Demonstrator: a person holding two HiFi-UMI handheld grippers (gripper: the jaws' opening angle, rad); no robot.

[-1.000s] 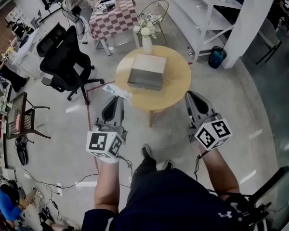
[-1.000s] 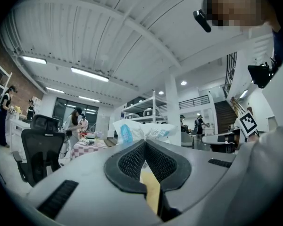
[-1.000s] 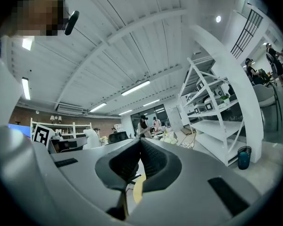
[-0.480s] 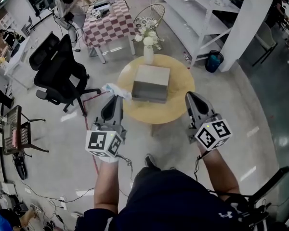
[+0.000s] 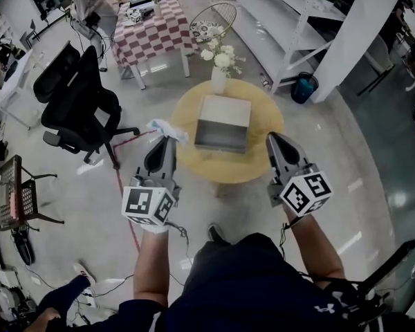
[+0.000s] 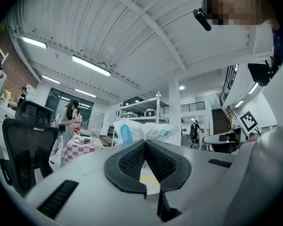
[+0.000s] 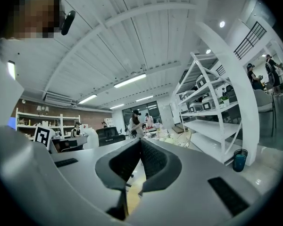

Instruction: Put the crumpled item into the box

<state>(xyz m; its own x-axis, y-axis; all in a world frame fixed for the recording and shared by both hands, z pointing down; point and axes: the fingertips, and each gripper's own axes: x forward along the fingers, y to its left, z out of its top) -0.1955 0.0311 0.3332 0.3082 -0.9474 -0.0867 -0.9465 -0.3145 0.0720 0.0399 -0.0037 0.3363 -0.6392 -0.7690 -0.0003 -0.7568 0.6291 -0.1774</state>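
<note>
My left gripper (image 5: 167, 140) is shut on a crumpled white and blue wrapper (image 5: 166, 128) that sticks out past its tips, just off the left edge of the round wooden table (image 5: 194, 159). The wrapper (image 6: 141, 131) bulges above the closed jaws of the left gripper (image 6: 145, 142) in the left gripper view. An open grey box (image 5: 223, 123) sits in the middle of the table, to the right of the wrapper. My right gripper (image 5: 272, 139) hovers over the table's right edge; its jaws (image 7: 139, 141) are shut with nothing between them.
A white vase of flowers (image 5: 219, 72) stands at the table's far edge. A black office chair (image 5: 77, 109) is left of the table, a checked table (image 5: 152, 28) and white shelving (image 5: 290, 26) lie beyond. A person's shoe (image 5: 90, 281) shows at bottom left.
Both grippers and the person have moved forward toward the round table; the table and box now sit nearer the grippers. The wrapper stays pinched in the left gripper.
</note>
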